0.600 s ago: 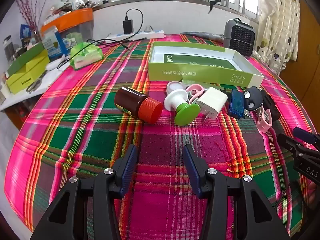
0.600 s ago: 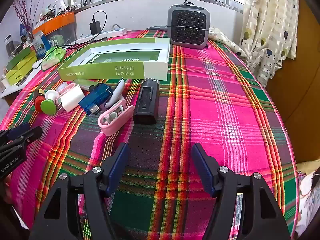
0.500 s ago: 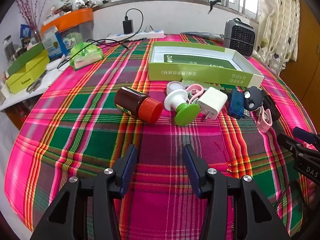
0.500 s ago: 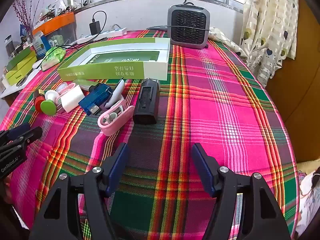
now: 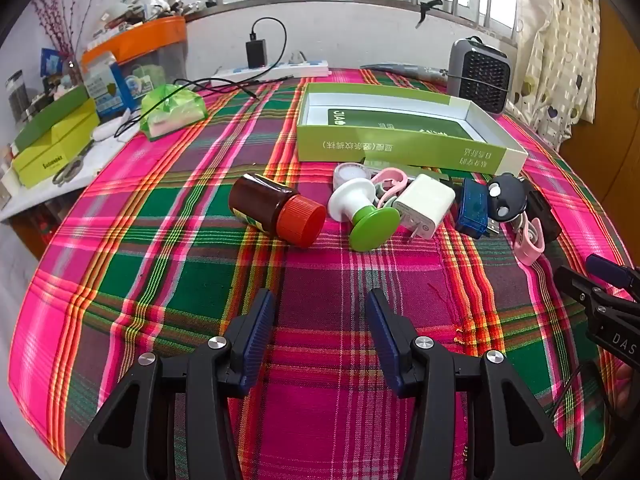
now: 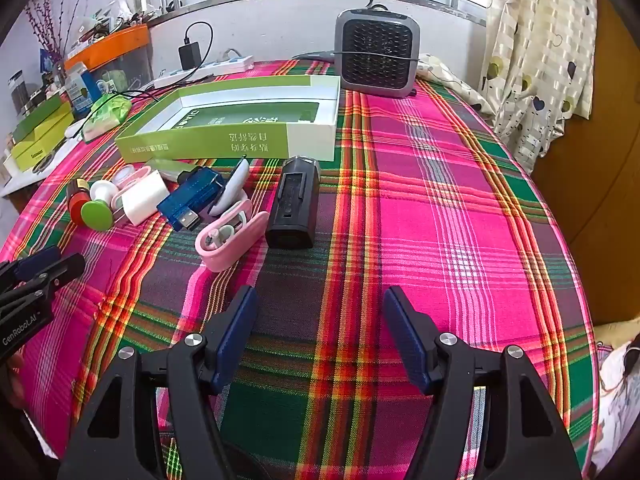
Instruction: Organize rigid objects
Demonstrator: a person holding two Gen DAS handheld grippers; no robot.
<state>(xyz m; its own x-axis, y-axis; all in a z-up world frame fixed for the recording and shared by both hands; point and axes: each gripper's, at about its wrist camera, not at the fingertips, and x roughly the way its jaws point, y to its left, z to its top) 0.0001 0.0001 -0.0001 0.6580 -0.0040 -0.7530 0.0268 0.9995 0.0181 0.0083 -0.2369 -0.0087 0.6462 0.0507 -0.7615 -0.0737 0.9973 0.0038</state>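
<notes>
A row of small objects lies on the plaid tablecloth before a shallow green box (image 5: 404, 148) (image 6: 224, 146). From the left: a brown bottle with a red cap (image 5: 276, 208), a white and green stopper (image 5: 366, 214), a white charger (image 5: 426, 204) (image 6: 144, 198), a blue USB adapter (image 5: 472, 208) (image 6: 192, 198), a pink case (image 6: 230, 238) and a black block (image 6: 296, 202). My left gripper (image 5: 320, 334) hovers open above the cloth, short of the bottle. My right gripper (image 6: 320, 332) is open too, near the black block. Both hold nothing.
A grey heater (image 6: 378, 54) stands behind the box by the curtain (image 6: 536, 48). A green packet (image 5: 172, 110), cables and a power strip (image 5: 276, 70) lie at the back left. Boxes and an orange-lidded bin (image 5: 140, 52) crowd a side shelf.
</notes>
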